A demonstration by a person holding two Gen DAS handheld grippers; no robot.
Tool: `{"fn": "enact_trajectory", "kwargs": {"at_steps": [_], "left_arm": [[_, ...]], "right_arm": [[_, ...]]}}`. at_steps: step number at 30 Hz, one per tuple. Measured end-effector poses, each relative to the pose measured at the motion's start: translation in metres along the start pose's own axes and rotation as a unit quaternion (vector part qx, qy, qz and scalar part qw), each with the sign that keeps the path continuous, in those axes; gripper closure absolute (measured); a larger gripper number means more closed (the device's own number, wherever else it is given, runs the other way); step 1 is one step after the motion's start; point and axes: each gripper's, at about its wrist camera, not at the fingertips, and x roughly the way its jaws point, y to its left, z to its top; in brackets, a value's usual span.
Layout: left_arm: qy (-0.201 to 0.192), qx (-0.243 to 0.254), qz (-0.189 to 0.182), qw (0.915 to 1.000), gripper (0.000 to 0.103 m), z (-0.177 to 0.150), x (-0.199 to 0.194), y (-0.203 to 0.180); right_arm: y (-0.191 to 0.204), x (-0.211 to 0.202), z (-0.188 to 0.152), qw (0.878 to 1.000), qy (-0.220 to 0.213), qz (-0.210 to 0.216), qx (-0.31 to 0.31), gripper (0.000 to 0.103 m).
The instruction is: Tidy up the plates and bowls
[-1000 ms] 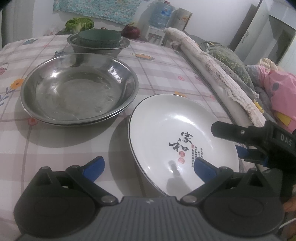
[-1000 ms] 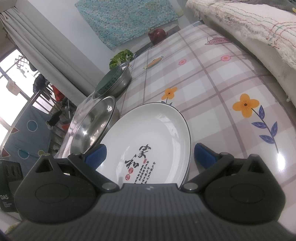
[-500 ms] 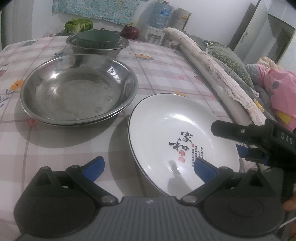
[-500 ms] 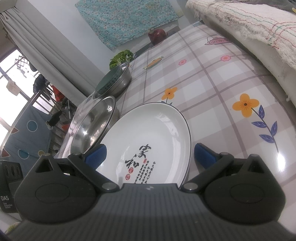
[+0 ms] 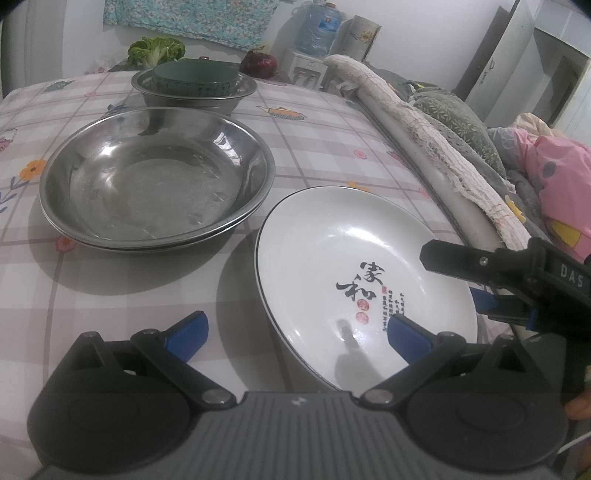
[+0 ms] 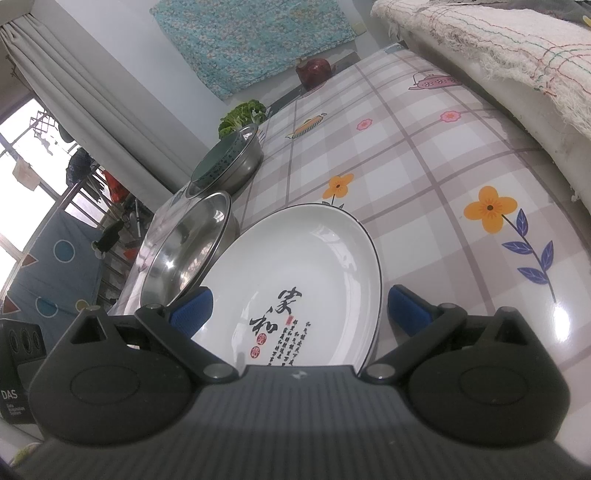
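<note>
A white plate with black calligraphy point(image 5: 354, 269) lies on the checked tablecloth, also in the right wrist view point(image 6: 295, 280). My right gripper point(image 6: 297, 314) is open, its jaws straddling the plate's near rim, one above and one below; it shows at the plate's right edge in the left wrist view point(image 5: 480, 280). My left gripper point(image 5: 295, 332) is open and empty, just before the plate's near left rim. A stack of steel basins point(image 5: 155, 177) sits left of the plate. Behind it a dark green bowl point(image 5: 195, 77) rests in a smaller steel bowl point(image 5: 221, 99).
A rolled towel over a padded rail point(image 5: 424, 136) runs along the table's right side. A broccoli head point(image 5: 155, 50) and a dark red vegetable point(image 5: 258, 64) lie at the far edge. A water jug point(image 5: 317, 24) stands beyond.
The left wrist view has shifted very slightly. The plate, bowls and right gripper hold their places.
</note>
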Motion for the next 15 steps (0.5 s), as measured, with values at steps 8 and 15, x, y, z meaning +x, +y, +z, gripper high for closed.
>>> {"fn": "enact_trajectory", "kwargs": {"at_steps": [8, 15], "left_arm": [[-0.001, -0.004, -0.005, 1.0, 0.0, 0.0005, -0.0006, 0.0019], [-0.001, -0.003, -0.005, 1.0, 0.0, 0.0008, -0.0006, 0.0021]], "right_arm": [[-0.0002, 0.0, 0.0, 1.0, 0.0, 0.0, 0.0, 0.001], [0.0, -0.0006, -0.0007, 1.0, 0.0, 0.0, 0.0, 0.001]]}}
